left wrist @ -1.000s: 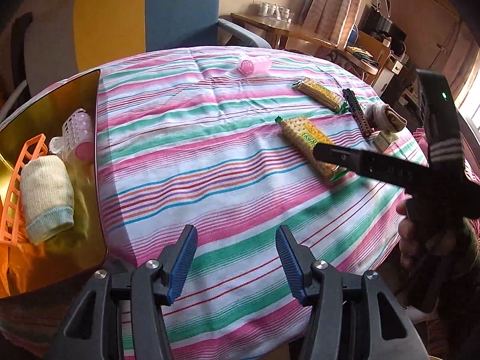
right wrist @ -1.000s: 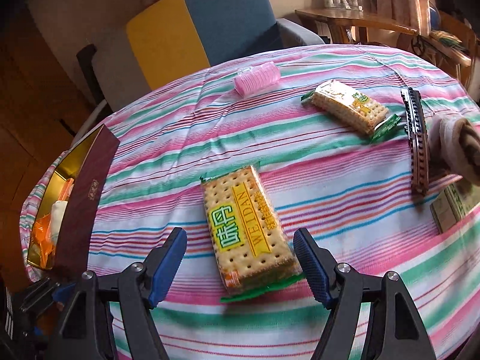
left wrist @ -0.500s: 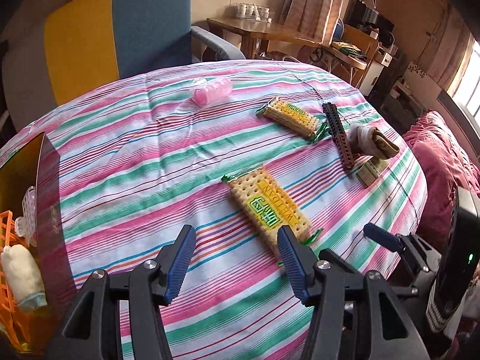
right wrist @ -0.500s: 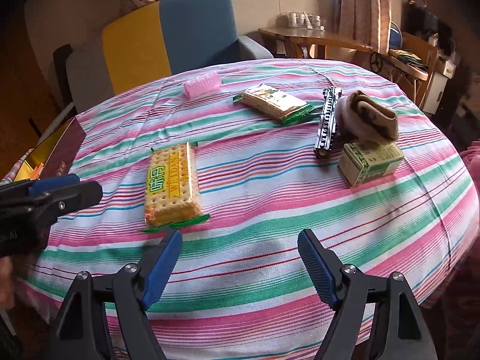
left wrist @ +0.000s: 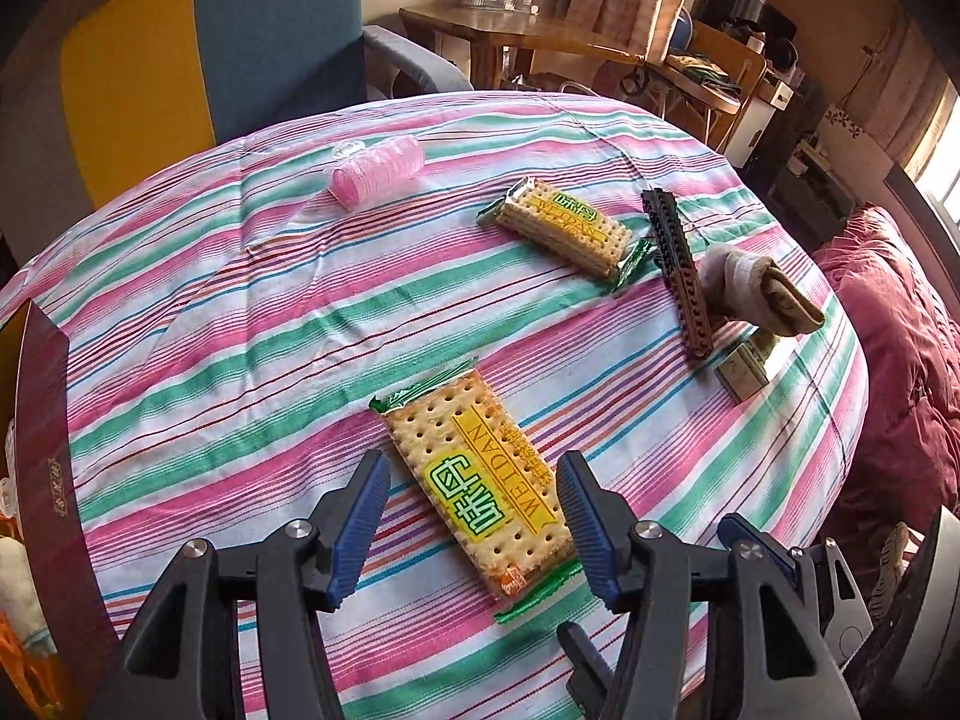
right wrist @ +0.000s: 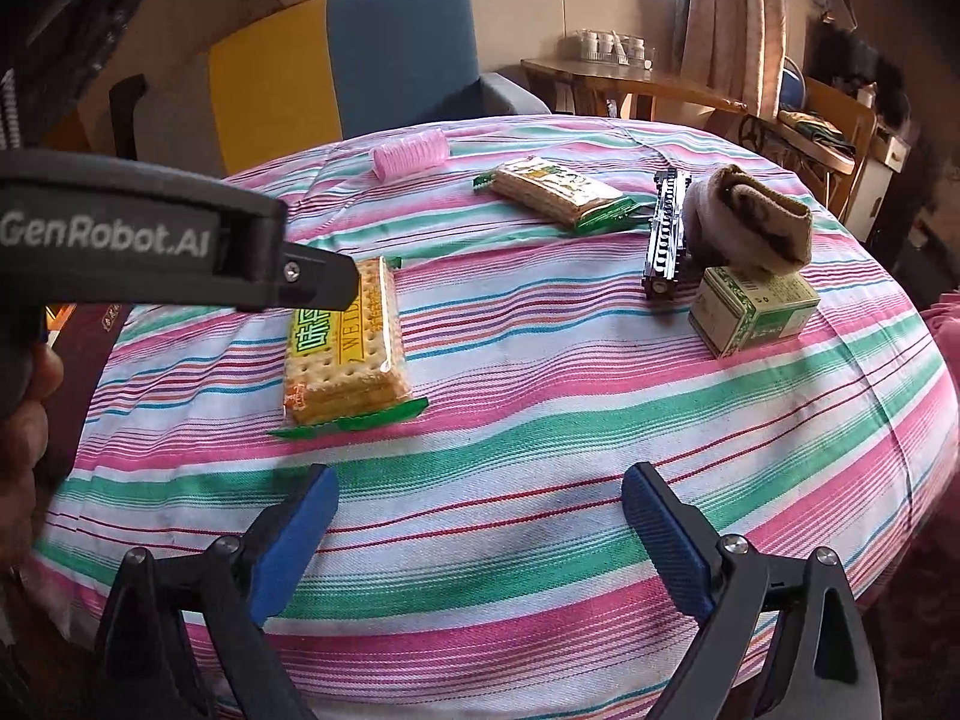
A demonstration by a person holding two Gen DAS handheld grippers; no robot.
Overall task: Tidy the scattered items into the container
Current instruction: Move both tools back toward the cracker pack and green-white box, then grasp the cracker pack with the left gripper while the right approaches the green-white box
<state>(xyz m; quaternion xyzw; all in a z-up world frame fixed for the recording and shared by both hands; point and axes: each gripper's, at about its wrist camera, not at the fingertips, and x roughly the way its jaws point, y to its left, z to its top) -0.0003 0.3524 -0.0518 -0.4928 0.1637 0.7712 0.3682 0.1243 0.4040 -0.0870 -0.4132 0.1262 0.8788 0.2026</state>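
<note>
Striped tablecloth (left wrist: 240,312); dark red box (left wrist: 45,450) at its edge, contents barely visible.

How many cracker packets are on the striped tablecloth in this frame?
2. The near cracker packet lies between the open pads of the left tool, untouched. The far cracker packet lies farther back, beside the dark comb. Others may sit unseen in the container.

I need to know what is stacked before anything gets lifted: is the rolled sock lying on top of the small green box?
Yes, in the right wrist view the rolled sock rests on the top edge of the small green box.
</note>
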